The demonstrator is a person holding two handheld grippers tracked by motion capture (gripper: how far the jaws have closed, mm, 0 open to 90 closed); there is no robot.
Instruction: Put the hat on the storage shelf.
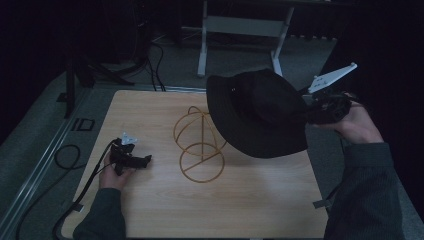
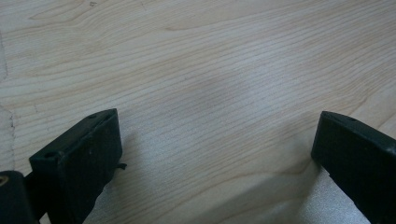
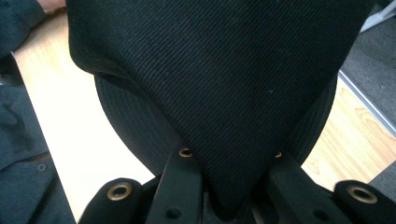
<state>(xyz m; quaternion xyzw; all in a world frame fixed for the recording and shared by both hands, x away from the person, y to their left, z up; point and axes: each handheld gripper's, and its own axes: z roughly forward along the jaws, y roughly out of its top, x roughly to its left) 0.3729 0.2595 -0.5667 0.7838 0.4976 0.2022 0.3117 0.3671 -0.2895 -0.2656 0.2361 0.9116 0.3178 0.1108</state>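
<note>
now, hat: a black brimmed hat (image 1: 260, 112) is held up off the table (image 1: 150, 205), at the right side, its brim hanging over the wire stand (image 1: 200, 145) and partly covering it in the high view.
right gripper: the right gripper (image 1: 327, 106) is seen at the hat's right edge; in the right gripper view its jaws are pressed onto a fold of the black cloth (image 3: 219, 93), which is pinched between them.
left gripper: the left gripper (image 1: 131, 159) is rested low at the left of the table, well apart from the hat; in the left gripper view its jaws are spread wide with bare wood grain between them, nothing held.
stand: a gold wire frame with a ring base is stood upright near the table's middle, apart from both grippers.
handling: the hat is judged light and soft; the twill cloth is seen bunching at the pinch, so sag and swing are to be expected when it is carried by one point.
where to hold: the brim edge is judged the best place, being flatter and firmer than the crown; metal eyelets (image 3: 119, 191) near the jaws are best avoided, since a slip off them seems likely.
risk: the brim could be snagged on the wire.
</note>
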